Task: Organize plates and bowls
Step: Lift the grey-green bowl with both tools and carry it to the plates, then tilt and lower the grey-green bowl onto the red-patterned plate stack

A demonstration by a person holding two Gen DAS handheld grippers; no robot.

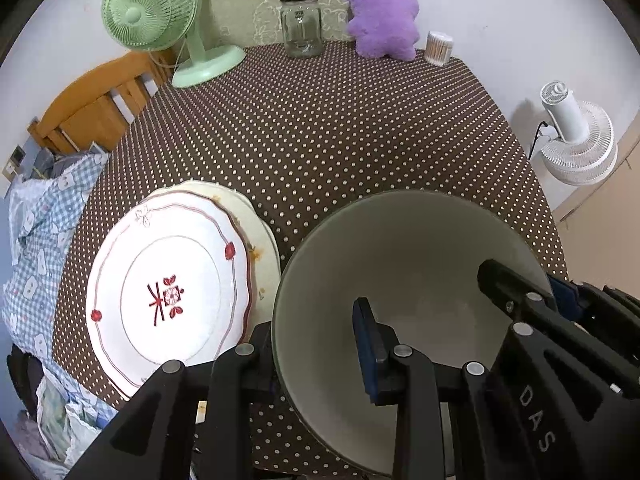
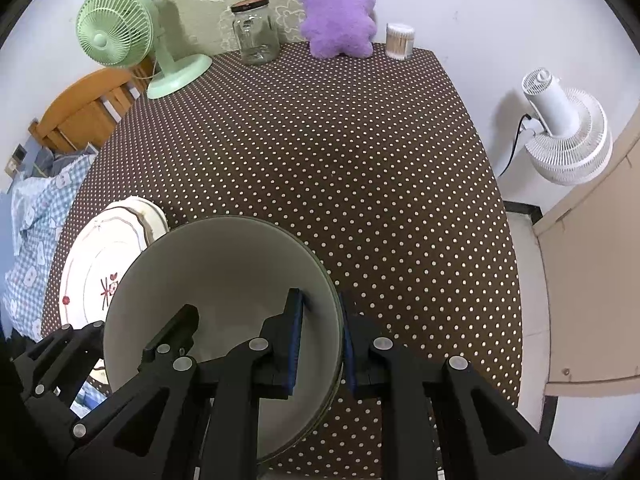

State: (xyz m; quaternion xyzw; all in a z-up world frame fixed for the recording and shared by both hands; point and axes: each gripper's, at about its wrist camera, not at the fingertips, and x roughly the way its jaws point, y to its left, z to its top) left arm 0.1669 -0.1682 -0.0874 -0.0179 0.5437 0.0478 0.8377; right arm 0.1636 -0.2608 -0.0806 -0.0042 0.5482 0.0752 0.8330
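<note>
Jaws of both grippers clamp opposite rims of one grey bowl (image 1: 400,280).
Stacked plates (image 1: 168,300) lie just left of it, nearer the left gripper (image 1: 316,352); right gripper (image 2: 322,344) opposite.

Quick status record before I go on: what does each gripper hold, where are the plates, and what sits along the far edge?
left gripper: shut on bowl's left rim
right gripper: shut on bowl's right rim
bowl: pale inside, empty, one finger in and one out on each side
plates: two stacked, left of bowl, red-patterned one on top
table: brown dotted cloth
far edge: green fan, glass jar, purple plush, swab tub
</note>
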